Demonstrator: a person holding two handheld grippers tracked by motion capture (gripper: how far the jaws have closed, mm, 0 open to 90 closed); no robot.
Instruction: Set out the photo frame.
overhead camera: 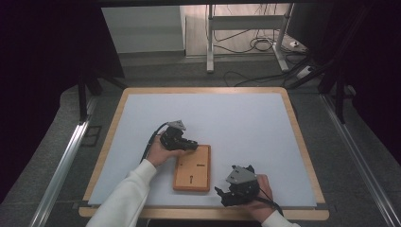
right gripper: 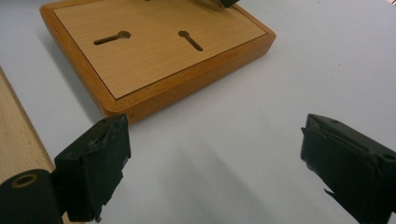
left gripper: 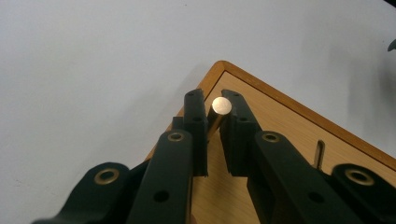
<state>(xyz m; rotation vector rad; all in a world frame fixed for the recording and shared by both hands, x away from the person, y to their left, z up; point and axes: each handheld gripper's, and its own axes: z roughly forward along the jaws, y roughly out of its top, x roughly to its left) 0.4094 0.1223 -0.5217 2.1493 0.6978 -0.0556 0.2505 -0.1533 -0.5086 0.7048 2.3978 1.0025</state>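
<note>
A flat wooden board (overhead camera: 192,168) with keyhole-shaped slots (right gripper: 112,37) lies near the front of the white table mat (overhead camera: 227,123). My left gripper (overhead camera: 193,144) is over the board's far left corner (left gripper: 280,116), shut on a short brass-coloured metal pin (left gripper: 221,106) whose round end faces the camera. My right gripper (overhead camera: 221,196) rests low on the mat just right of the board's near corner. In the right gripper view its jaws (right gripper: 215,140) stand wide open with nothing between them, pointing toward the board (right gripper: 163,60).
A wooden rim (overhead camera: 302,142) frames the mat, and it shows close to the right gripper (right gripper: 14,126). Metal rails (overhead camera: 61,165) run along both sides of the table. Beyond the far edge are a metal stand (overhead camera: 210,42) and floor cables (overhead camera: 255,45).
</note>
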